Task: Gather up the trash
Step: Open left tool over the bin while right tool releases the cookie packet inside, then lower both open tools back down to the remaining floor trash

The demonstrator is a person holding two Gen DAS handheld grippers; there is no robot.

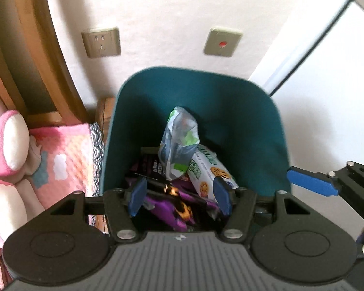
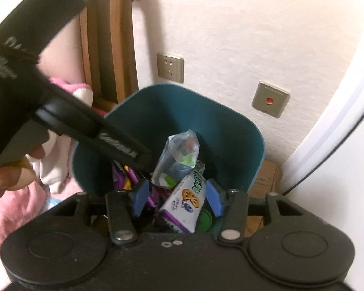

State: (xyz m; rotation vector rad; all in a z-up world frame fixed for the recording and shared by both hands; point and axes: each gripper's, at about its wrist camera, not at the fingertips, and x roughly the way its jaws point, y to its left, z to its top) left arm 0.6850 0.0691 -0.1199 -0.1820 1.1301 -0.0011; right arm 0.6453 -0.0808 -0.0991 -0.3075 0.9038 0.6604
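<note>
A teal trash bin (image 1: 242, 121) (image 2: 182, 111) stands against the wall and holds trash. Inside it lie a crumpled clear plastic bag (image 1: 179, 135) (image 2: 179, 155), a white biscuit pack (image 1: 206, 172) (image 2: 184, 201) and purple wrappers (image 1: 172, 206) (image 2: 131, 177). My left gripper (image 1: 179, 194) hovers above the bin's near edge, open, with nothing between its blue pads. My right gripper (image 2: 177, 198) is also over the bin and open; the biscuit pack lies below its gap, apart from the pads. One right finger (image 1: 310, 184) shows at the left wrist view's right edge.
Left of the bin is a bed with a pink cover (image 1: 60, 155), a pink plush toy (image 1: 7, 143) and a wooden headboard (image 1: 36, 48). A wall socket (image 1: 101, 42) and a switch plate (image 1: 222, 41) sit above the bin. A white door (image 1: 327, 97) stands to the right.
</note>
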